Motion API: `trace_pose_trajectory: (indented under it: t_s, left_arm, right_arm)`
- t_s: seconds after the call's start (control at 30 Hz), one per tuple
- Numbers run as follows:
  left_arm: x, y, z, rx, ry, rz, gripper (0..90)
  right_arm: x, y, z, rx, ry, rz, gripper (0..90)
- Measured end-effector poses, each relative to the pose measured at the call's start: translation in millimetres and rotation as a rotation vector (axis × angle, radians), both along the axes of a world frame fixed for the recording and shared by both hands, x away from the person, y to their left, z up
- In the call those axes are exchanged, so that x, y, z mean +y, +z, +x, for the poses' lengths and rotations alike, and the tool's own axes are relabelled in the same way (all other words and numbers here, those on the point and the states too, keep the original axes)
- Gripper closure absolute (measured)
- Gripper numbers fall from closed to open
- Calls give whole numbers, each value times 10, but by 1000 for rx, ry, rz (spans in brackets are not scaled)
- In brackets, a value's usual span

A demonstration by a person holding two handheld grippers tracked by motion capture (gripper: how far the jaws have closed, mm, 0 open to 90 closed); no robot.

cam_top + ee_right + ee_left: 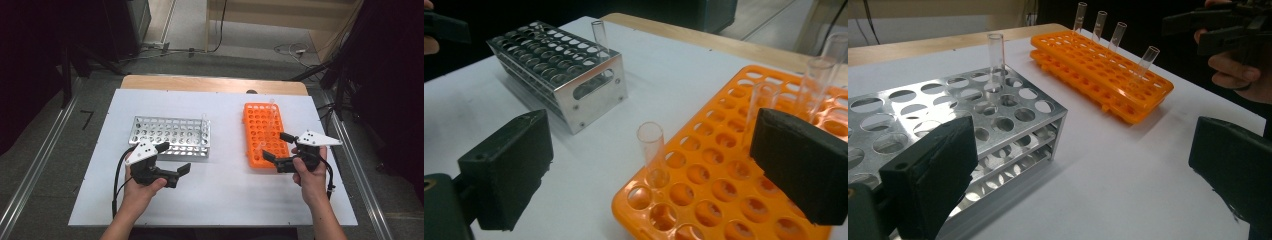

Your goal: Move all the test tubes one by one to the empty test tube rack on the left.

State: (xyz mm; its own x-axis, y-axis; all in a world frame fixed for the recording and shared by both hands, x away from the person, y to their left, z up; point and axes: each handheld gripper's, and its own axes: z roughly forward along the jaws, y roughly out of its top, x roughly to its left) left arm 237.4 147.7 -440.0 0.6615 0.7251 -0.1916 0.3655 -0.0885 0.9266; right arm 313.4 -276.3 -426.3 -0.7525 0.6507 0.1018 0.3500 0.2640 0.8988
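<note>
No readable text, labels or nos. anywhere: orange rack (264, 131), metal rack (171, 135) and tubes look unmarked, tho views are a bit blurry.

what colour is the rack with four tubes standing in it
Bright orange. The rack with its four clear tubes shows best in the left gripper view.

Shiny perforated metal rack (998, 107), glossy orange plastic rack (734, 185), clear glass-like tubes (651, 150), matt white tabletop (225, 195).

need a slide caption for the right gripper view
Open right claw approaching a clear test tube standing in the orange rack, with the metal rack holding one tube behind.
</note>
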Motion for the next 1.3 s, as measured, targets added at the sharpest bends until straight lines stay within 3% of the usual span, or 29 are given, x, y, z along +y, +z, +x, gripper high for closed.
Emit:
trace_pose_trajectory:
  t_s: [0.03,0.13,0.17,0.27,0.33,0.5,0.7,0.93,1.0,1.3]
  left_arm:
    - [-1,-3,3,-1,0,1,0]
    - [-14,-11,8,3,-1,2,0]
    - [-20,-11,7,0,0,4,0]
    - [-22,-6,2,-1,-2,4,0]
    - [-17,-4,1,-2,-1,2,0]
    - [-6,2,-4,-2,1,2,0]
    - [1,-5,3,-2,-1,3,0]
    - [-20,-18,6,1,-5,11,0]
    - [-29,-32,11,7,-5,17,0]
    - [-57,-25,4,7,-13,18,0]
  right_arm:
    - [15,-56,30,35,6,1,51]
    - [37,-102,44,58,20,-9,74]
    - [38,-142,51,77,11,-8,148]
    - [28,-181,57,87,-2,5,201]
    - [21,-238,64,113,-35,-11,306]
    - [63,-313,75,125,-33,-45,469]
    - [167,-372,85,127,-9,-84,571]
    - [237,-421,83,110,-37,-131,643]
    - [271,-450,77,98,-60,-156,656]
    - [363,-492,62,36,-132,-177,723]
